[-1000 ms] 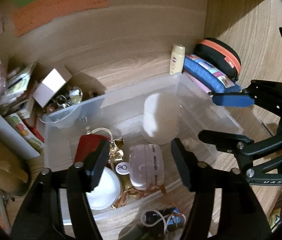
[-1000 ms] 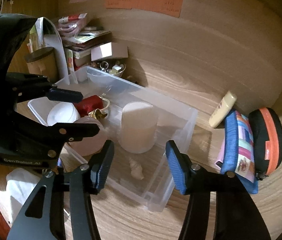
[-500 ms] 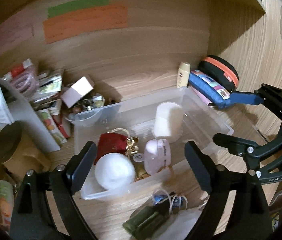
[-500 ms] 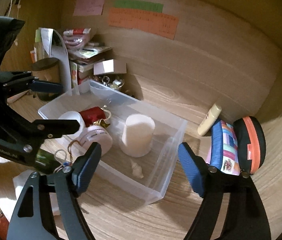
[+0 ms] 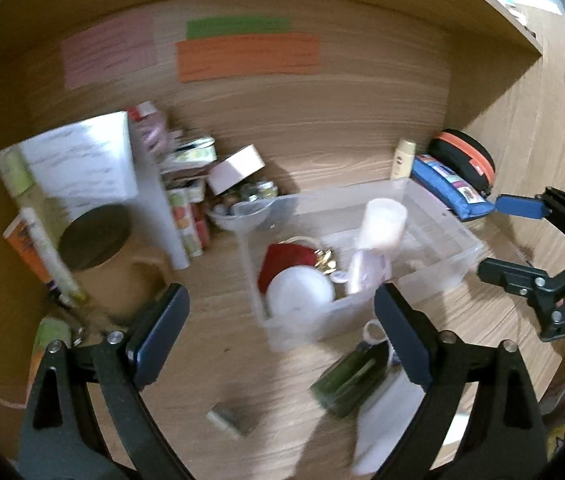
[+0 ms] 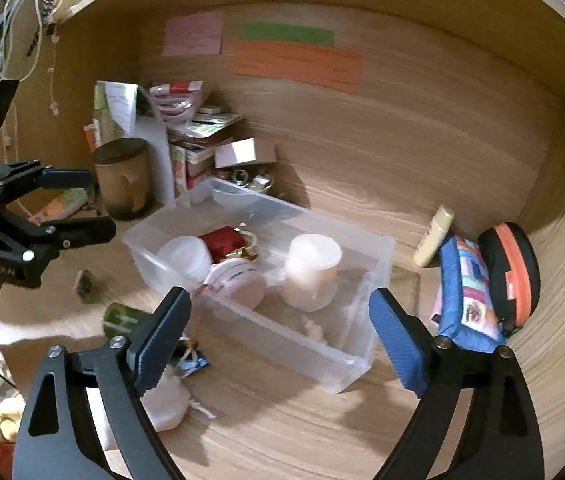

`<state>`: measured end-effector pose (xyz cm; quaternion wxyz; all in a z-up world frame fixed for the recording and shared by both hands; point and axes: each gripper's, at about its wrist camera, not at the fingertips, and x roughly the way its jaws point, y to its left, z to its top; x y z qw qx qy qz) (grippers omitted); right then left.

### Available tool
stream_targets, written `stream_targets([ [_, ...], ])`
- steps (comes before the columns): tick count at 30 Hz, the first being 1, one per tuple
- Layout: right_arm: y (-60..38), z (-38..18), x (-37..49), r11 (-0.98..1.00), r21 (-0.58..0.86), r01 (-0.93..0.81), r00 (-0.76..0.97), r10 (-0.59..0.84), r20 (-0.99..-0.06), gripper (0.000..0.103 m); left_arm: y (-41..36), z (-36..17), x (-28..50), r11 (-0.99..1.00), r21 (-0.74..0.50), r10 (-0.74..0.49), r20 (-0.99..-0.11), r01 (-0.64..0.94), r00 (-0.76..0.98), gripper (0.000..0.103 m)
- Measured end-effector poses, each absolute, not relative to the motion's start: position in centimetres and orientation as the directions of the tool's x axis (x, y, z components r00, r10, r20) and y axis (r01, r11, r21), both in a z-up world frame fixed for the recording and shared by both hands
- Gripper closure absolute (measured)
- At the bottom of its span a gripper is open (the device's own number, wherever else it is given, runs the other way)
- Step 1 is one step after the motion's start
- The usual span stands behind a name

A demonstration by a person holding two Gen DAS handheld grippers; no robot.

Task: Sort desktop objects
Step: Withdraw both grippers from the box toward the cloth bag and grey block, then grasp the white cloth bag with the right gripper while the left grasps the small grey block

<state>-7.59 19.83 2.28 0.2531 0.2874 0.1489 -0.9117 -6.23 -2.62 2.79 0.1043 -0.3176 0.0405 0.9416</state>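
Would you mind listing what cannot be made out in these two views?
- Writing on the orange note: too small, both views.
- Small items in the bowl: blurred, left view.
- Green pouch: partly behind the right gripper finger.
- White cloth: smeared by motion, left view.

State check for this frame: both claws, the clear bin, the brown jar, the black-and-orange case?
Left claw: open, empty, jaws just widened.
Right claw: open, empty, jaws just widened.
Clear bin: lidless, several items inside.
Brown jar: upright, dark lid on.
Black-and-orange case: on edge; closure unclear.
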Motion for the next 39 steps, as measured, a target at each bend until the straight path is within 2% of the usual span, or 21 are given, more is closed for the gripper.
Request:
stream_targets([
  [13,17.6,-0.5,-4.6,-0.787,-0.046,0.616,-0.622,-0.450,-0.641,0.013,-6.7,-1.1,-3.5,-0.991,-0.012,0.109,-0.672,-0.136,-0.732,0.008],
  [25,14.9,-4.8,-2.6,-0.731,-0.004,0.683,-0.515,-0.478,-0.711,0.013,-7.1,-6.1,-3.2,-0.987,-0.002,0.112,-0.733,-0.162,-0.671,0.008],
  [30,13.6,-6.3,-1.9,-0.709,0.010,0.706,-0.473,-0.482,-0.738,0.013,-7.3,-7.1,-3.8,-0.986,-0.036,0.135,-0.754,-0.165,-0.642,0.020],
  [34,12.6,-7.7,-2.1,-0.704,0.001,0.710,-0.450,-0.456,-0.768,0.013,-7.4,-7.6,-4.2,-0.985,-0.045,0.142,-0.765,-0.167,-0.628,0.022],
  [39,12.6,-8.3,-2.8,-0.705,0.056,0.707,-0.402,-0.466,-0.788,0.011,-7.4,-7.9,-4.5,-0.985,-0.039,0.138,-0.768,-0.169,-0.625,0.025],
])
